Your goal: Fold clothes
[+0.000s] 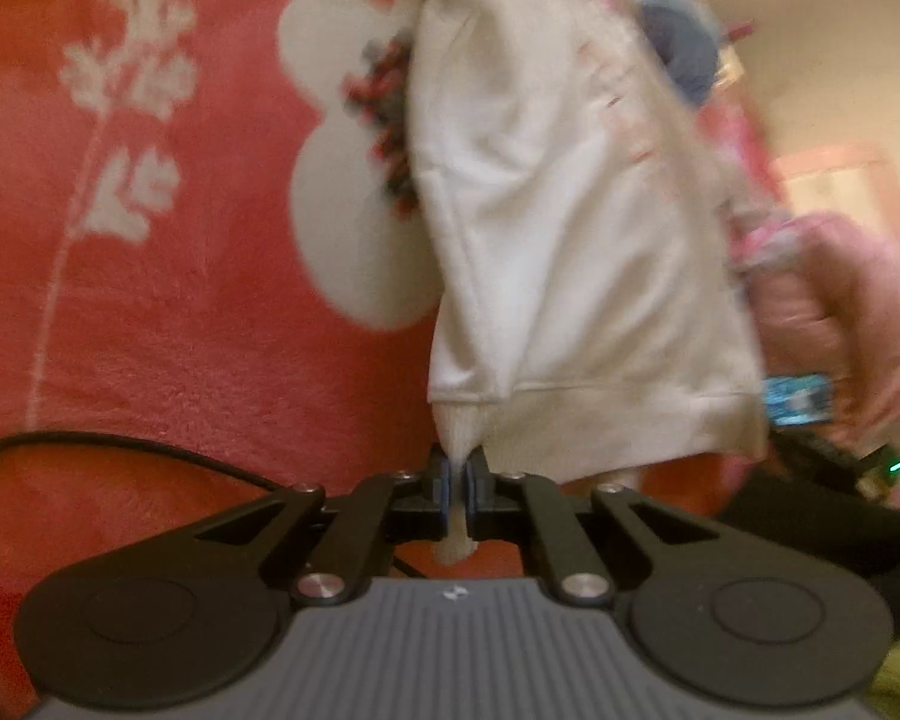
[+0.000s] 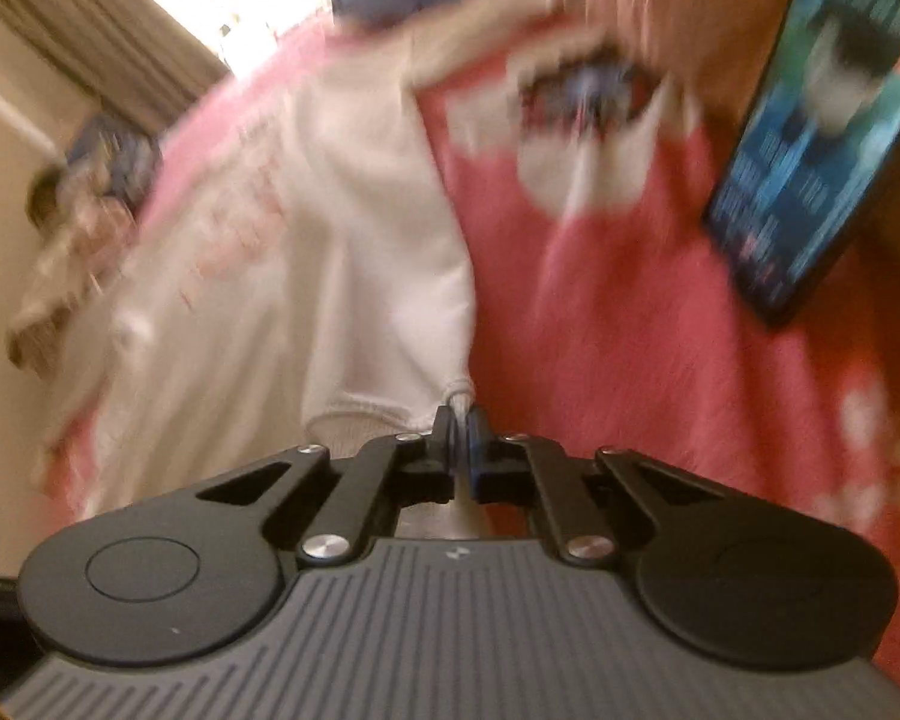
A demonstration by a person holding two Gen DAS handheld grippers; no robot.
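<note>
The left tongs (image 1: 461, 468) are closed on the ribbed hem of a white sweatshirt (image 1: 546, 228), and a bit of cloth comes out behind the jaws. The right tongs (image 2: 462, 420) are closed on another corner of the same hem. The sweatshirt lies stretched over a red blanket (image 1: 180, 312) with white flower shapes. Pink letters are printed on the sweatshirt, too blurred to read. A phone (image 2: 822, 138) with a lit blue screen shows at the right; its text is unreadable
</note>
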